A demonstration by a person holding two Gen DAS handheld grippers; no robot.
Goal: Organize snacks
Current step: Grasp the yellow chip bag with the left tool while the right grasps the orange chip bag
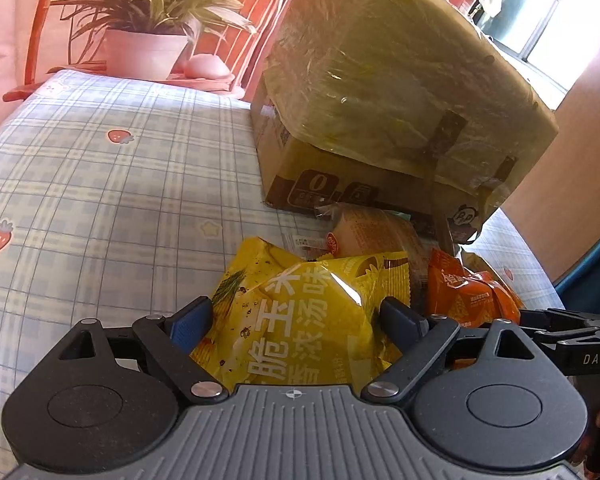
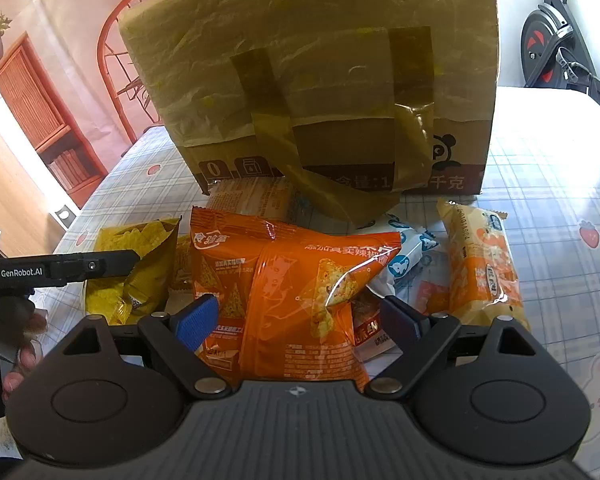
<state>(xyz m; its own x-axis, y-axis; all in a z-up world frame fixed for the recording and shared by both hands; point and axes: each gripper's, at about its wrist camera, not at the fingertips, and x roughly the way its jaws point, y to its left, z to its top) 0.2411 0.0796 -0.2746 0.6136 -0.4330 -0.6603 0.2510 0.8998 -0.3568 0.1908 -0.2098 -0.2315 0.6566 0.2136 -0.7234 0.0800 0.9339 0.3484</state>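
Observation:
A pile of snack packets lies on the checked tablecloth in front of a cardboard box (image 1: pixel 380 92) lined with a yellowish plastic bag. My left gripper (image 1: pixel 296 320) stands wide open around a yellow corn-snack bag (image 1: pixel 300 312), its fingers on either side of it. My right gripper (image 2: pixel 300 318) stands wide open around an orange chip bag (image 2: pixel 292 292). The orange bag also shows in the left wrist view (image 1: pixel 472 296), and the yellow bag in the right wrist view (image 2: pixel 136 264). The box (image 2: pixel 320 80) stands just behind the pile.
A pale orange-and-cream packet (image 2: pixel 480 264), a white-and-blue packet (image 2: pixel 408 252) and a beige packet (image 2: pixel 252 196) lie around the orange bag. A potted plant (image 1: pixel 148 28) on a red chair stands beyond the table's far edge. An exercise bike (image 2: pixel 560 40) stands at the right.

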